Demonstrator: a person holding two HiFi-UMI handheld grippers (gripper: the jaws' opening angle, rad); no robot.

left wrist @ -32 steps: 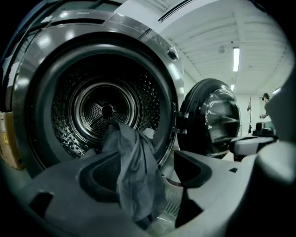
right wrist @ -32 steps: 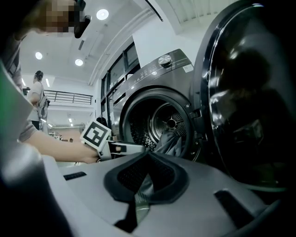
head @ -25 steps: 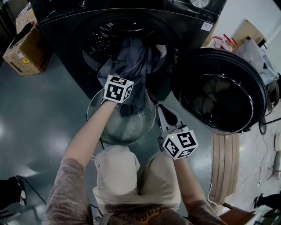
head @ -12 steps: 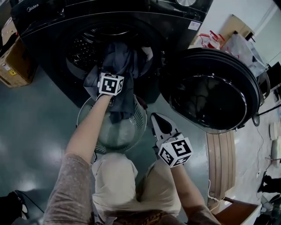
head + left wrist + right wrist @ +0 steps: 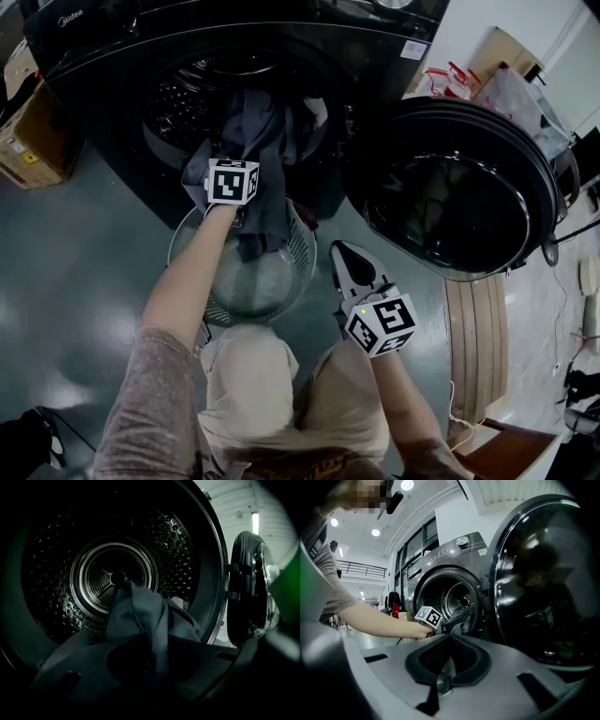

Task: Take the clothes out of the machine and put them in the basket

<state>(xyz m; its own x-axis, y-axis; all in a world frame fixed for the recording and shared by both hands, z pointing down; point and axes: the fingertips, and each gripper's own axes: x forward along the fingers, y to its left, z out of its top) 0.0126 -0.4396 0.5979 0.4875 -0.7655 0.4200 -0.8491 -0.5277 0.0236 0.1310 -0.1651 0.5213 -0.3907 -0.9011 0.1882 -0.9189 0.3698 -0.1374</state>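
Right gripper [image 5: 449, 639]: jaws together, nothing between — I see it clearly.
Machine [image 5: 440, 559]: door [image 5: 543, 583] swung open at right.
Grey cloth [image 5: 458, 618]: hangs out of the drum mouth [image 5: 440, 597] — a forearm [image 5: 375, 620] beside it.

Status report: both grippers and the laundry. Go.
Left gripper just closed on grey garment at drum mouth. Right gripper shut, empty. Garment drapes down into basket; door swung open, nothing blocking.

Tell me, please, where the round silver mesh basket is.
Head view, left of centre: the basket stands on the floor below the dark washing machine's open drum, grey garment draping into it.
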